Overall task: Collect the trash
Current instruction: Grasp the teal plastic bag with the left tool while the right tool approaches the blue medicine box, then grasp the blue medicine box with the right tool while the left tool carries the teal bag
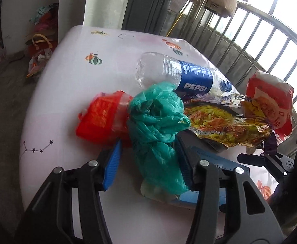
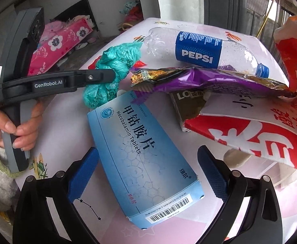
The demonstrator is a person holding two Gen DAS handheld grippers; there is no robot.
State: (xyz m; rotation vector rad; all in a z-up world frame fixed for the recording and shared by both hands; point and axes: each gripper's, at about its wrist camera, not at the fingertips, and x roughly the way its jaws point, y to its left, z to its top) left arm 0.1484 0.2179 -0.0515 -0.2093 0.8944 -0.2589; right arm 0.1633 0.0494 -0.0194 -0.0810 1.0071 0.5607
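A pale printed table [image 1: 71,93] carries the trash heap: an empty Pepsi bottle [image 1: 181,75] lies far, a red-white bag [image 2: 270,130] right, a purple snack wrapper [image 2: 199,79] across the middle. The right gripper [image 2: 148,168] stands wide open astride a blue tablet box [image 2: 140,152]. The left gripper [image 1: 148,154] pinches the green plastic bag [image 1: 156,118], a red bag [image 1: 101,116] just left

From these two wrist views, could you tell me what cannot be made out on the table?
- Dark carton, right wrist view: mostly covered by the purple wrapper and red-and-white bag; only "LO" legible.
- Red-and-white bag: cut off by the right edge.
- Left gripper on the green bag: bag folds hide the right pad's contact.
- Medicine box, left wrist view: mostly hidden behind the gripper.
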